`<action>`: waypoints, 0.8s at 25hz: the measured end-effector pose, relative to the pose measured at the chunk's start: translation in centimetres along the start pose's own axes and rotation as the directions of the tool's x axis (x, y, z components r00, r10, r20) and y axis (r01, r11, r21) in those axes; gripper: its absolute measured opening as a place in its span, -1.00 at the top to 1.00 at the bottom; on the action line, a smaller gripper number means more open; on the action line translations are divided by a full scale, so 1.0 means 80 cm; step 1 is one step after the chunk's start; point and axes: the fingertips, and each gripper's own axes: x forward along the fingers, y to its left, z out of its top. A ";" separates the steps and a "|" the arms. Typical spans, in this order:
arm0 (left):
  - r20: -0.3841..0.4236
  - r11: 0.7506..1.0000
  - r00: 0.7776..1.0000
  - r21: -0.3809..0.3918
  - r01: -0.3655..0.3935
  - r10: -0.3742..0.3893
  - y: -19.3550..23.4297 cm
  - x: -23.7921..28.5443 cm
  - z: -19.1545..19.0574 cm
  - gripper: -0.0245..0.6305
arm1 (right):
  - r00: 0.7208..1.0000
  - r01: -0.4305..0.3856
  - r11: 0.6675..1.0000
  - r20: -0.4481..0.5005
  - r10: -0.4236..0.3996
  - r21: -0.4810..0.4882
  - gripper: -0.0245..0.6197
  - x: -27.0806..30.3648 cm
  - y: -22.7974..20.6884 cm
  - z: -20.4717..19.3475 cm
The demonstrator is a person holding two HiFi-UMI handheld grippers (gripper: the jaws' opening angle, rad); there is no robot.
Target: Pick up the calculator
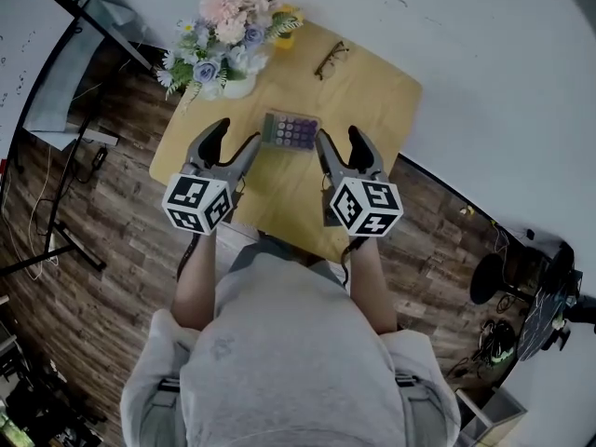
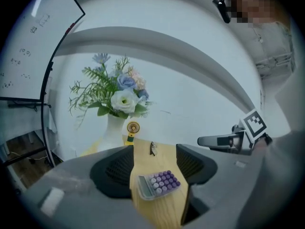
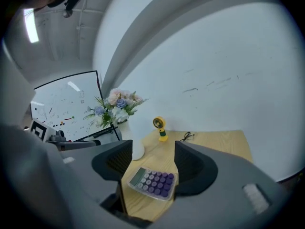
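Observation:
The calculator, grey with purple keys, lies flat on the small wooden table. My left gripper hovers just left of it and my right gripper just right of it, both apart from it. In the left gripper view the calculator shows low between the open jaws of the left gripper, untouched. The right gripper view shows the calculator the same way, in front of the right gripper, whose jaws stand open and hold nothing.
A white vase of flowers stands at the table's far left corner. Beside it is a small yellow fan, and a pair of glasses lies further right. A whiteboard on a stand is to the left.

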 end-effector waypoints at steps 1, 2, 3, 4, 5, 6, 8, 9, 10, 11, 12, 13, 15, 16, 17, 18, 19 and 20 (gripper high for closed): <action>-0.017 1.000 1.000 -0.011 0.006 -0.006 0.002 0.005 -0.007 0.08 | 1.000 0.003 1.000 -0.016 -0.003 0.015 0.06 0.004 -0.003 -0.008; -0.034 1.000 0.999 -0.022 0.012 -0.012 0.005 0.009 -0.015 0.07 | 0.999 0.008 1.000 -0.031 -0.007 0.030 0.06 0.008 -0.005 -0.016; -0.052 0.999 0.998 -0.035 0.018 -0.020 0.008 0.013 -0.022 0.06 | 0.999 0.013 0.999 -0.047 -0.011 0.046 0.06 0.012 -0.007 -0.025; -0.071 0.999 0.997 -0.048 0.024 -0.028 0.010 0.017 -0.030 0.05 | 0.998 0.019 0.998 -0.064 -0.015 0.063 0.06 0.015 -0.009 -0.034; -0.092 0.998 0.995 -0.061 0.031 -0.036 0.012 0.021 -0.038 0.05 | 0.996 0.025 0.996 -0.082 -0.018 0.080 0.06 0.019 -0.011 -0.043; -0.113 0.997 0.993 -0.074 0.036 -0.045 0.015 0.025 -0.046 0.04 | 0.995 0.031 0.995 -0.101 -0.021 0.098 0.06 0.022 -0.014 -0.052; -0.154 0.994 0.986 -0.099 0.045 -0.060 0.019 0.033 -0.063 0.03 | 0.990 0.044 0.991 -0.137 -0.026 0.130 0.06 0.029 -0.018 -0.069; -0.173 0.993 0.983 -0.112 0.048 -0.067 0.022 0.036 -0.071 0.03 | 0.988 0.049 0.988 -0.153 -0.027 0.146 0.06 0.032 -0.020 -0.077; -0.190 0.991 0.979 -0.125 0.050 -0.074 0.024 0.040 -0.078 0.02 | 0.986 0.055 0.985 -0.167 -0.027 0.161 0.06 0.035 -0.022 -0.084; -0.205 0.989 0.976 -0.138 0.052 -0.080 0.026 0.043 -0.085 0.01 | 0.983 0.059 0.983 -0.179 -0.027 0.176 0.06 0.039 -0.024 -0.091; -0.219 0.987 0.972 -0.150 0.055 -0.087 0.028 0.046 -0.092 0.01 | 0.981 0.064 0.980 -0.190 -0.027 0.189 0.05 0.041 -0.025 -0.097; -0.233 0.985 0.968 -0.162 0.059 -0.096 0.029 0.050 -0.098 0.01 | 0.980 0.068 0.977 -0.199 -0.027 0.201 0.05 0.045 -0.026 -0.102; -0.257 0.979 0.959 -0.189 0.071 -0.119 0.031 0.057 -0.110 -0.01 | 0.976 0.074 0.972 -0.215 -0.025 0.222 0.05 0.051 -0.027 -0.112; -0.269 0.976 0.954 -0.205 0.079 -0.134 0.032 0.062 -0.116 -0.02 | 0.975 0.078 0.970 -0.222 -0.025 0.232 0.05 0.055 -0.028 -0.116; -0.280 0.972 0.949 -0.219 0.087 -0.148 0.032 0.066 -0.122 -0.04 | 0.973 0.083 0.966 -0.230 -0.025 0.244 0.05 0.058 -0.030 -0.120; -0.290 0.969 0.944 -0.230 0.093 -0.159 0.033 0.070 -0.127 -0.05 | 0.971 0.089 0.963 -0.237 -0.027 0.254 0.05 0.061 -0.031 -0.125; -0.300 0.966 0.939 -0.238 0.097 -0.168 0.033 0.073 -0.132 -0.05 | 0.969 0.095 0.960 -0.246 -0.028 0.263 0.05 0.065 -0.033 -0.129; -0.308 0.964 0.935 -0.247 0.099 -0.175 0.034 0.076 -0.135 -0.05 | 0.966 0.101 0.958 -0.255 -0.030 0.270 0.05 0.067 -0.035 -0.134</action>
